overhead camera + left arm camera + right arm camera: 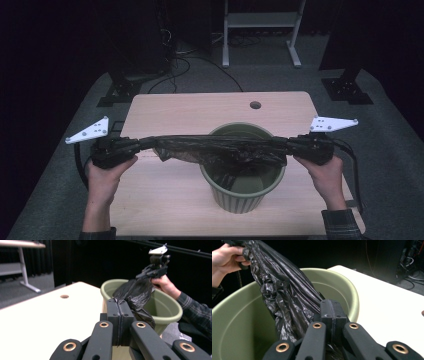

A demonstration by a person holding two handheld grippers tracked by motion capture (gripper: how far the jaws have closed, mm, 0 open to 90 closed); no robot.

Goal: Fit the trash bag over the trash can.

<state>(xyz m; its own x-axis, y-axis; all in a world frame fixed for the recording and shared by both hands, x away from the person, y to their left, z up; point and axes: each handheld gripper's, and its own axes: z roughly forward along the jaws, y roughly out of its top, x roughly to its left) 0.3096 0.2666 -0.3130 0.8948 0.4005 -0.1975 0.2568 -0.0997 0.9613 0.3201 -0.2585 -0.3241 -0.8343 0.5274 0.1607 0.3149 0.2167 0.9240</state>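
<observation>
Bin bag (pixel 220 150), stretched across mid-frame over the green bin (pixel 243 197), is pinched at each end by clamped jaws of the left gripper (pixel 146 143) and right gripper (pixel 292 144) (thin plastic): pulling harder could tear it or slip it free.

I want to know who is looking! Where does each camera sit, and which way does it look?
High view: above the person's side, looking down at the table, green bin and stretched black bag; both forearms and tongs show.
Left gripper view: rides the left tongs, shut on the bag, facing the right hand.
Right gripper view: rides the right tongs, facing the left hand.
All share bag and bin.
</observation>
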